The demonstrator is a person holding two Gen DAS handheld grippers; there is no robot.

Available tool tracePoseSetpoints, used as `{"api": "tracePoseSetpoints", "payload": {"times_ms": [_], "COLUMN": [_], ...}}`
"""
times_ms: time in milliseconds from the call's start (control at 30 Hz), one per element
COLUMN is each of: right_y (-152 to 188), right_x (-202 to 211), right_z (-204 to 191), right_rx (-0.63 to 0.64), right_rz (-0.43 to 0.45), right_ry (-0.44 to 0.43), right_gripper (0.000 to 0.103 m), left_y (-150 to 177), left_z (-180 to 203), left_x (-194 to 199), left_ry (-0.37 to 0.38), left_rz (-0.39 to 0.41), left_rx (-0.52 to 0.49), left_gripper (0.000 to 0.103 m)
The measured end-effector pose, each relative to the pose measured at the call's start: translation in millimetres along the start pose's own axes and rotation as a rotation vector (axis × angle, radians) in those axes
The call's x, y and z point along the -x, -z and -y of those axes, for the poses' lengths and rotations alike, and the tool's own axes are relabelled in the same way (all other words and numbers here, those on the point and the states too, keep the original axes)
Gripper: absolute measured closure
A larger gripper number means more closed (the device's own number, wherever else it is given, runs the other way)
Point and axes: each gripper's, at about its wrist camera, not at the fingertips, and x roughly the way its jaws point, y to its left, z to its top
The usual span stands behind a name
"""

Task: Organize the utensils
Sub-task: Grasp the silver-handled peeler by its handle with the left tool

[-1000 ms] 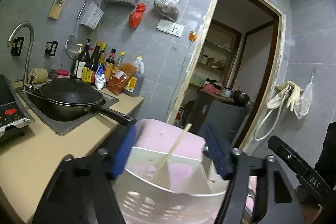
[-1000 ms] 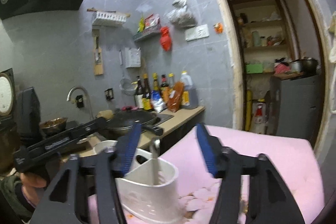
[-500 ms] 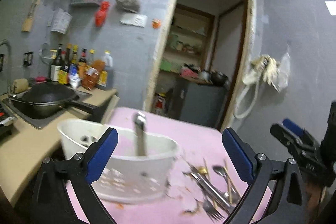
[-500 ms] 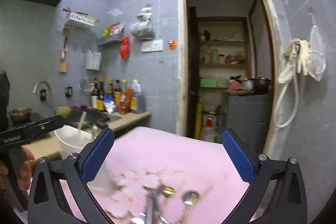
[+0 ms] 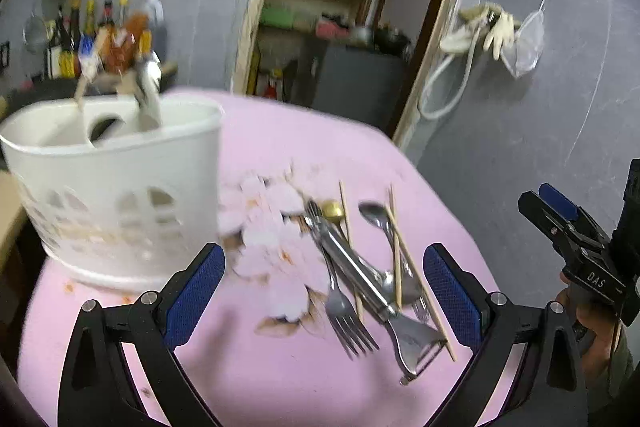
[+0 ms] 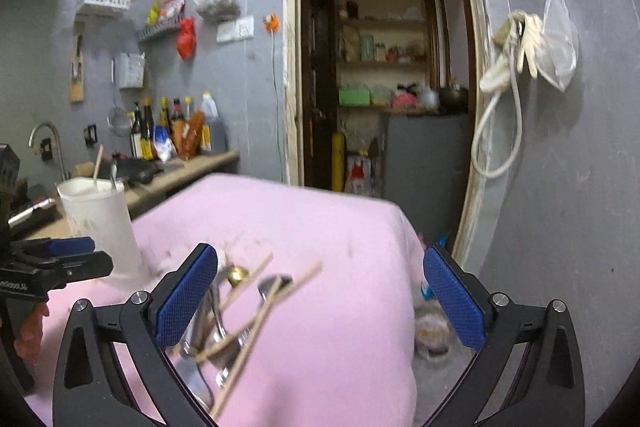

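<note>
Cutlery (image 5: pixel 360 267) lies in a loose heap on your pink cloth (image 5: pixel 280 379): smooth steel forks, a spoon with an oval bowl, a gold-coloured round spoon bowl, thin pale wooden chopsticks and a flat-bladed steel peeler (image 5: pixel 416 343) at the heap's near end. In your left wrist view the heap sits just ahead of your left tongs (image 5: pixel 324 291), between the two blue, fine-textured pads and a little toward 1 o'clock; the peeler reaches closest to the right pad. Those tongs gape wide and hold nothing.

At 10 o'clock from them stands the white plastic caddy (image 5: pixel 116 187), round-walled with arched cut-outs near its base, blurred. A wooden stick and a metal handle poke up out of it. Pale torn patches mark the cloth between caddy and heap.

Your right tongs (image 6: pixel 320 295) also stand fully spread and empty. In that view the heap (image 6: pixel 236 319) lies low, just inside the left pad, toward 7 o'clock, chopsticks crossing the steel pieces. The caddy (image 6: pixel 100 223) is off at 10 o'clock, beyond your left tongs (image 6: pixel 52 263).
</note>
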Motion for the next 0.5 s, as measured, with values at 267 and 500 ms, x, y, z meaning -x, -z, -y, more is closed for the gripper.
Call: {"api": "tracePoseSetpoints", "payload": {"times_ms": [267, 500], "right_y": [21.5, 39.2], "right_x": [-17.4, -38.4], "right_z": [9.8, -3.3], "right_rx": [-0.019, 0.007], "right_rz": [-0.196, -0.331], "right_ry": [-0.084, -0.17], "right_gripper": [0.025, 0.058], "left_y": [-1.7, -3.2], "left_z": [10.0, 9.5], "left_x": [-40.3, -67.4], "left_ry": [0.049, 0.078], "left_rz": [-0.163, -0.281], "left_rx": [0.016, 0.056], "left_gripper": [0.032, 0.06]}}
